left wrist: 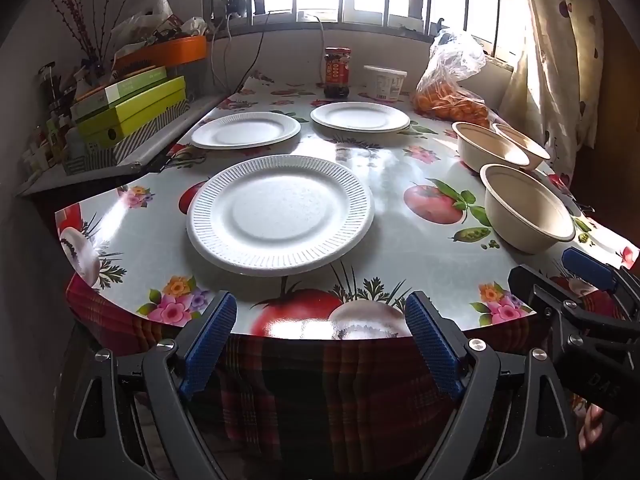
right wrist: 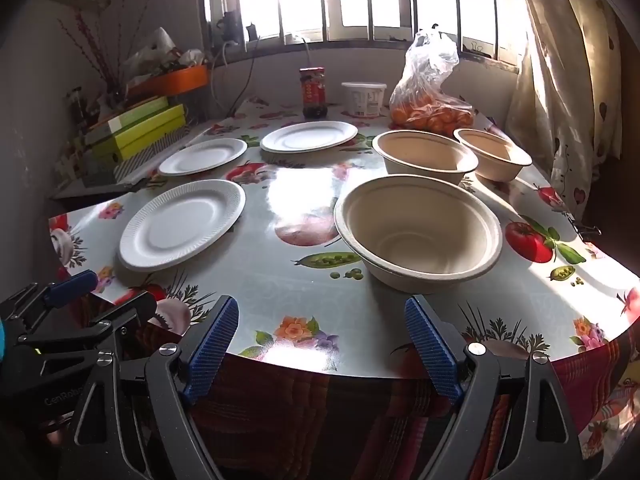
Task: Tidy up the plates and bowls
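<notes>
Three white foam plates lie apart on the table: a near plate (left wrist: 280, 214) (right wrist: 182, 224), a far left plate (left wrist: 245, 130) (right wrist: 203, 157) and a far middle plate (left wrist: 360, 117) (right wrist: 309, 137). Three beige bowls stand upright on the right: a near bowl (left wrist: 528, 208) (right wrist: 418, 232), a middle bowl (left wrist: 492, 148) (right wrist: 426, 156) and a far bowl (left wrist: 524, 144) (right wrist: 492, 154). My left gripper (left wrist: 322, 344) is open and empty at the front edge, facing the near plate. My right gripper (right wrist: 322, 348) is open and empty at the front edge, facing the near bowl.
The table (left wrist: 400, 240) has a glossy fruit-print cloth. At the back stand a sauce jar (left wrist: 337, 73), a white tub (left wrist: 384, 82) and a bag of oranges (left wrist: 452, 96). Green boxes (left wrist: 132, 112) and clutter fill a side shelf at left. A curtain (left wrist: 560, 60) hangs at right.
</notes>
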Demonstrator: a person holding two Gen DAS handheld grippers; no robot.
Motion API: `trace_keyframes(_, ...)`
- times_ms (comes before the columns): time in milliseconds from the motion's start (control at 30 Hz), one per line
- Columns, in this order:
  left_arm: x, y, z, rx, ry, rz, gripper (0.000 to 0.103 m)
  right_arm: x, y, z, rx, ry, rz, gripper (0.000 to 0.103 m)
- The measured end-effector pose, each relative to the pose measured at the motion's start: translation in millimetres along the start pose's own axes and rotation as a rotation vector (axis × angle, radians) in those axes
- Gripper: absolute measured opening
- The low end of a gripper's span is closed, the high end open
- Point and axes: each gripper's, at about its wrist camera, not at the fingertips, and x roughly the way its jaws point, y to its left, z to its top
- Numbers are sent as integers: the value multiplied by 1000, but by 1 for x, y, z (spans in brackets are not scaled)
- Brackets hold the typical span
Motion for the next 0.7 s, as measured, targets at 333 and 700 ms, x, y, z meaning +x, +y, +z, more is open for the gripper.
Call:
trace_keyframes(333, 5, 2, 1, 3, 8, 8, 87, 5, 8, 2, -20, -3, 26, 86)
trace_keyframes(700, 9, 2, 1, 0, 18, 3, 87, 8, 6, 1, -14, 6, 31, 86)
